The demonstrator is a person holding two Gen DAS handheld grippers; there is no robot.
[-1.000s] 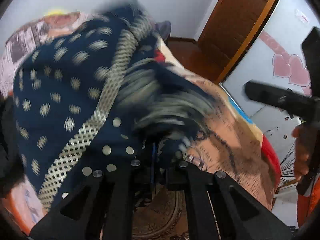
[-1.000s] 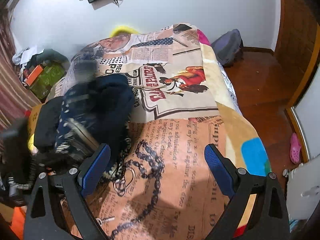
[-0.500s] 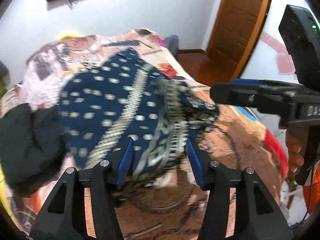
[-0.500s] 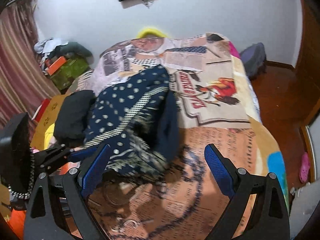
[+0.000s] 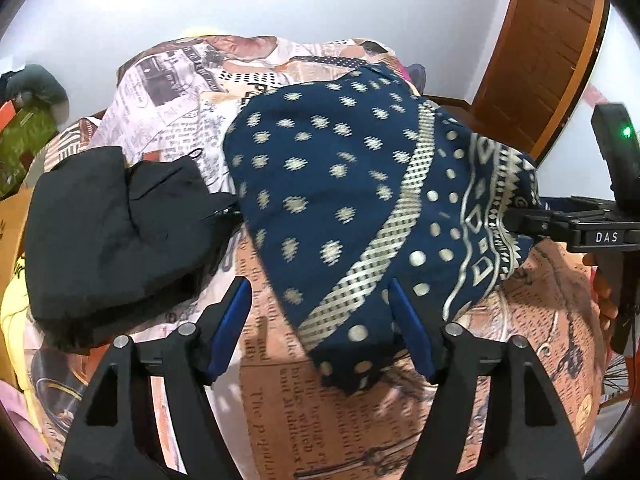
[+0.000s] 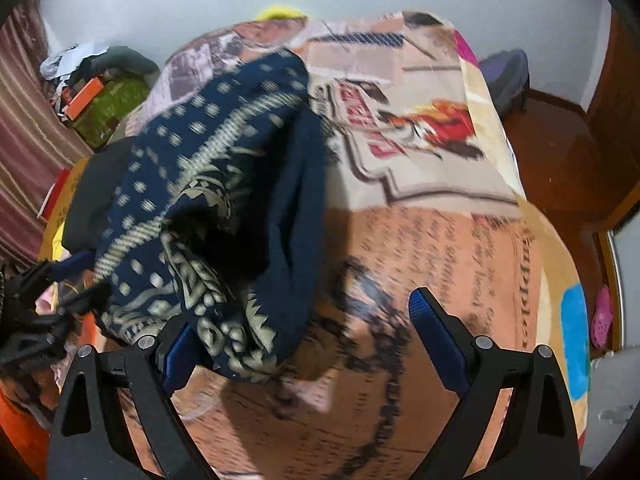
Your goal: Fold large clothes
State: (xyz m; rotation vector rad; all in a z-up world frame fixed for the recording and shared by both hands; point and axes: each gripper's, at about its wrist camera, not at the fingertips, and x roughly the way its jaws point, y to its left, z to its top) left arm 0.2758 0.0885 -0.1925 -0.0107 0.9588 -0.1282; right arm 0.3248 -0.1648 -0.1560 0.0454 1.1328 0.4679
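A navy garment with cream dots and patterned bands (image 5: 352, 200) lies bunched on the bed. My left gripper (image 5: 324, 332) is open, its blue pads either side of the garment's near edge, which drapes over the right pad. My right gripper (image 6: 316, 344) is open wide above the bedspread. The garment (image 6: 224, 208) hangs over its left finger (image 6: 176, 352). In the left wrist view the right gripper's body (image 5: 580, 228) reaches in from the right, against the garment's patterned hem.
A black garment (image 5: 116, 232) lies left of the navy one. The bed carries a newspaper-print bedspread (image 6: 440, 240). A wooden door (image 5: 544, 48) and wood floor (image 6: 560, 152) are to the right. Clutter and a green box (image 6: 108, 108) sit at the back left.
My left gripper was shut on the navy garment a second ago and has opened. The garment has dropped and spread on the bed. My right gripper has moved in against its hem.
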